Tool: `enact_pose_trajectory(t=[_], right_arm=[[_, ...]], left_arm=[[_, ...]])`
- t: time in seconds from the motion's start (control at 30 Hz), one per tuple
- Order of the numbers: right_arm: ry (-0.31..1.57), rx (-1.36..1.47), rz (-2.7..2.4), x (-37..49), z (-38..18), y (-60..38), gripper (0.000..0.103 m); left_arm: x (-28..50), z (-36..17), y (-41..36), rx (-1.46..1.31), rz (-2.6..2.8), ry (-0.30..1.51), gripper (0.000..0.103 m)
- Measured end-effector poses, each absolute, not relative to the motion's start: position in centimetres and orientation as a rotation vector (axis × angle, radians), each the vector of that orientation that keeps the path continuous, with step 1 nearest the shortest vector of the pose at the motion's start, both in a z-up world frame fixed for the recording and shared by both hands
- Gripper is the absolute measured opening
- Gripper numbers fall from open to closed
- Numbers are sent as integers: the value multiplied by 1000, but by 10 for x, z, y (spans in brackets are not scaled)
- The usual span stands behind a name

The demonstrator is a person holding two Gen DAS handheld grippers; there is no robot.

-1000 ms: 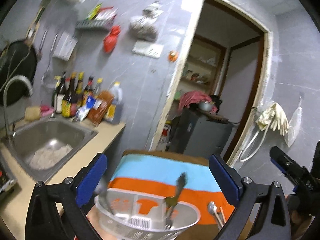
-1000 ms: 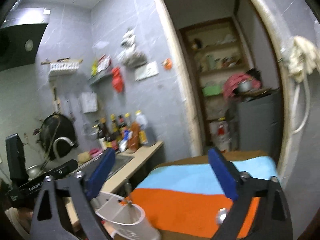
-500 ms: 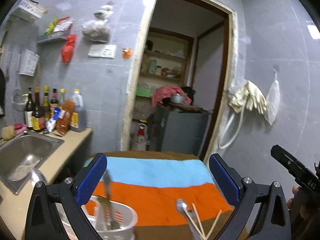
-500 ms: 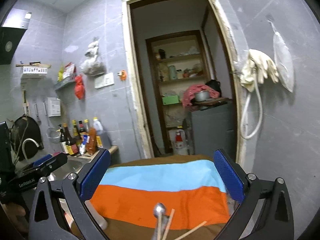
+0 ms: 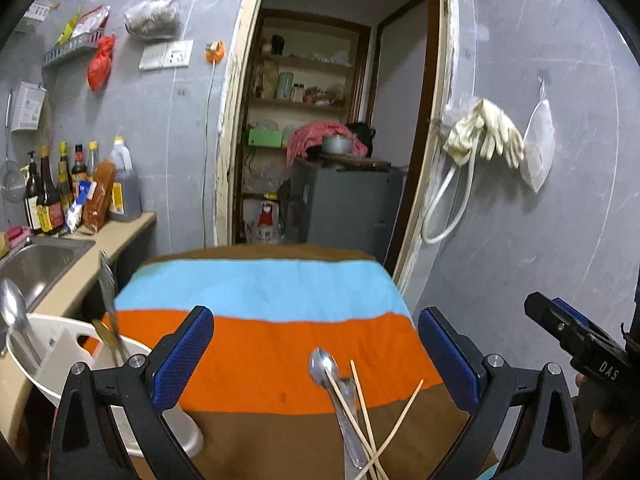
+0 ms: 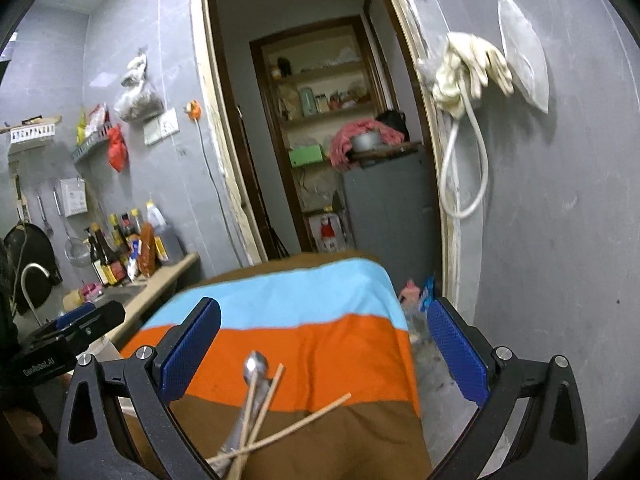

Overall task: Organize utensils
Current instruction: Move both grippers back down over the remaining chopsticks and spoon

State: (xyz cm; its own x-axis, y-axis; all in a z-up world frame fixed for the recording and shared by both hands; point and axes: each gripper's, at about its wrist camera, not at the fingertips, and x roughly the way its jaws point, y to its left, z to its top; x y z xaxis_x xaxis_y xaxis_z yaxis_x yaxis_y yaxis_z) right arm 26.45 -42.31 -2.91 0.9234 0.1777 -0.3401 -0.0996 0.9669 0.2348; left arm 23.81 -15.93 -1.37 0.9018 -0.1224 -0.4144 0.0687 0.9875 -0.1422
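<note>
Both wrist views over striped cloth [image 5: 264, 344]

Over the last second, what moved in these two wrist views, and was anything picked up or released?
Both grippers swung right, away from the sink: the white holder slid from between the left gripper fingers to its left, and the loose spoon and chopsticks came between the fingers of both grippers. The right gripper shows the same. Nothing grasped or released; both stayed open, utensils unmoved on the striped cloth.

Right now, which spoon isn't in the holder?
The spoon lying flat on the striped cloth under the chopsticks; the other spoon stands in the white holder.
</note>
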Motion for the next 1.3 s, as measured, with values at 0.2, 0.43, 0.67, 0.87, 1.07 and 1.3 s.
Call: enact_pose_trajectory(t=[0.2, 0.43, 0.67, 0.87, 1.07, 1.3], right_arm=[[466, 261, 163, 287, -66, -435, 101], [677, 332, 225, 319, -125, -433, 101], [853, 346, 308, 332, -177, -405, 58], [891, 383, 342, 335, -200, -393, 44], [941, 451, 366, 356, -210, -389, 26], [964, 483, 387, 372, -214, -383, 22]], left_arm=[[258, -37, -170, -136, -77, 524, 103], [293, -68, -170, -181, -53, 680, 102], [316, -96, -169, -192, -62, 765, 95], [334, -116, -171, -213, -108, 835, 73], [353, -134, -166, -268, -128, 889, 56], [384, -153, -157, -356, -156, 950, 39]])
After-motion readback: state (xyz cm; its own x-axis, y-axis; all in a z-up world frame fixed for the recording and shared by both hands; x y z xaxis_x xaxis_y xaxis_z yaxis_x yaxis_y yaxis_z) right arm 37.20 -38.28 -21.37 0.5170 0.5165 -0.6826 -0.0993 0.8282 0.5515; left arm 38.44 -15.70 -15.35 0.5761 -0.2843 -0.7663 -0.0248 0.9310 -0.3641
